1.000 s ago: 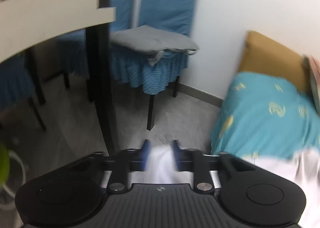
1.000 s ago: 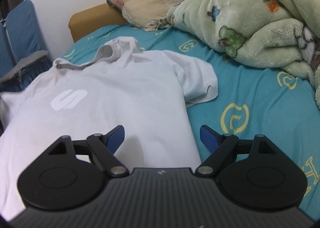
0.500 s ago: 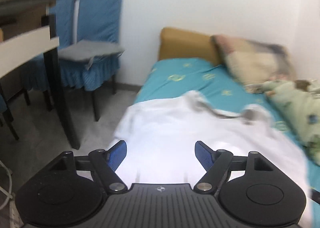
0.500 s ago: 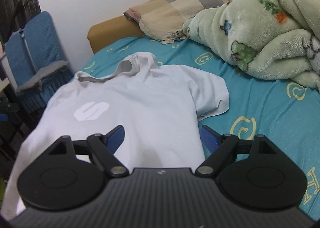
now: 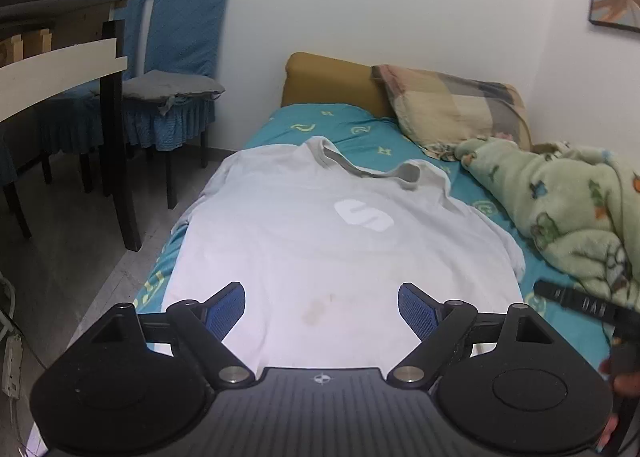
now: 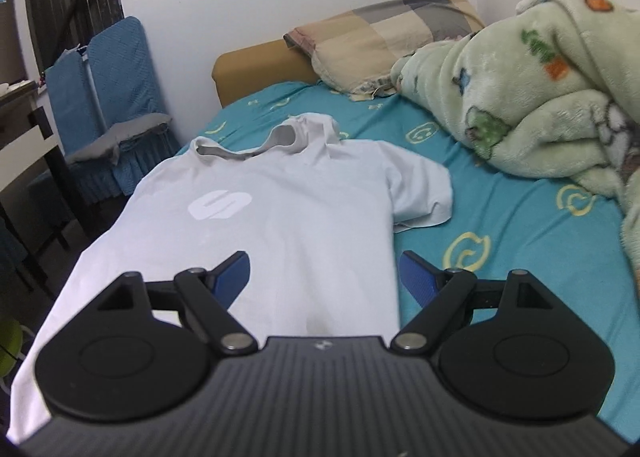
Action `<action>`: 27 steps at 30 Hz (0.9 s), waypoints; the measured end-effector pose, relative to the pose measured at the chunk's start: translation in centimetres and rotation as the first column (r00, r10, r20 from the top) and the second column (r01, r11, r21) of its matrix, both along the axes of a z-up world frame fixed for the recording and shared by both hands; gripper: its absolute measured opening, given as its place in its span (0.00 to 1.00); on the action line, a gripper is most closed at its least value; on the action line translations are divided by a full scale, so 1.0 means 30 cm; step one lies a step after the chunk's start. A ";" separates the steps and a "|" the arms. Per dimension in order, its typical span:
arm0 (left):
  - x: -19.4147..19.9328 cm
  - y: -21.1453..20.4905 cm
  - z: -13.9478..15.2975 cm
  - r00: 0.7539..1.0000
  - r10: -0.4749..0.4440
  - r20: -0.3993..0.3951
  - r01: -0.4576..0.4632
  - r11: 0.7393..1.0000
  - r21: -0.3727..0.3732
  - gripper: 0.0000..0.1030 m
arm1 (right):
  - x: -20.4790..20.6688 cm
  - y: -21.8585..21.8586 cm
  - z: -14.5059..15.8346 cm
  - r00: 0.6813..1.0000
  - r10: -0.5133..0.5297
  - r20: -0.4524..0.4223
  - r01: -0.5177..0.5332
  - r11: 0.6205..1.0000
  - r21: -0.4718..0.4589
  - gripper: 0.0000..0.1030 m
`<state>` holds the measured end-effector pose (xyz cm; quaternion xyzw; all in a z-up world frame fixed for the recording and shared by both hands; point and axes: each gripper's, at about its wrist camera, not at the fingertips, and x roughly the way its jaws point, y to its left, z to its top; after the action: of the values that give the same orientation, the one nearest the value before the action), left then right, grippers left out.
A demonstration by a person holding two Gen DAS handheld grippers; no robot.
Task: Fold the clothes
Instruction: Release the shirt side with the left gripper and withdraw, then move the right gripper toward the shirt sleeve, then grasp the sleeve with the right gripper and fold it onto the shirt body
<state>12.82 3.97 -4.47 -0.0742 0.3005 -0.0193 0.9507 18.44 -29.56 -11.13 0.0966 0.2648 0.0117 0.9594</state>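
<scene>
Surface: your bed (image 5: 352,125), covered in a teal sheet with yellow motifs.
Centre: your white T-shirt (image 5: 320,253), spread flat, collar toward the headboard, one sleeve hanging over the floor-side edge.
Head end: checked pillow (image 5: 452,105).
Wall side: bunched green fleece blanket (image 6: 532,97), just beside the shirt.

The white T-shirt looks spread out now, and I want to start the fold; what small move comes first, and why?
Probably lower the right gripper onto the right sleeve: the T-shirt lies flat, unfolded, and both grippers hold nothing, the left gripper with its jaws opening.
</scene>
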 end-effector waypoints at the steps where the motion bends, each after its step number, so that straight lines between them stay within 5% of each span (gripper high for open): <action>1: -0.006 0.000 -0.006 1.000 -0.005 0.002 0.004 1.000 0.008 0.84 | -0.010 -0.010 0.005 1.000 -0.011 0.003 0.011 1.000 0.004 0.81; 4: -0.023 0.000 -0.020 1.000 -0.009 0.004 0.008 1.000 0.014 0.86 | -0.033 -0.043 0.014 0.999 -0.034 0.002 0.033 0.998 0.048 0.81; 7: -0.019 0.004 -0.033 1.000 -0.003 -0.011 0.003 1.000 -0.014 0.86 | -0.051 -0.072 0.023 0.999 -0.044 -0.004 0.044 0.994 0.105 0.63; 12: -0.025 0.010 -0.037 1.000 0.012 -0.012 -0.012 1.000 -0.015 0.86 | -0.057 -0.127 0.022 0.998 -0.053 0.030 0.041 0.949 0.313 0.66; 14: -0.027 0.012 -0.038 1.000 0.022 -0.012 -0.022 1.000 -0.017 0.86 | -0.051 -0.162 0.007 0.997 -0.079 0.021 0.063 0.904 0.423 0.81; 21: -0.006 -0.009 -0.052 0.998 0.042 -0.047 -0.045 0.998 -0.054 0.87 | 0.008 -0.297 -0.117 0.984 -0.163 -0.078 0.171 0.701 0.693 0.81; 27: 0.025 -0.057 -0.086 0.998 0.010 -0.056 -0.011 1.000 -0.024 0.88 | 0.143 -0.432 -0.263 0.940 -0.272 -0.205 0.328 0.562 0.759 0.72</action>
<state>13.56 2.25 -7.05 -0.0877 0.3262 -0.0158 0.9411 22.72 -42.52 -19.02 0.5492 0.2430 -0.0403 0.7986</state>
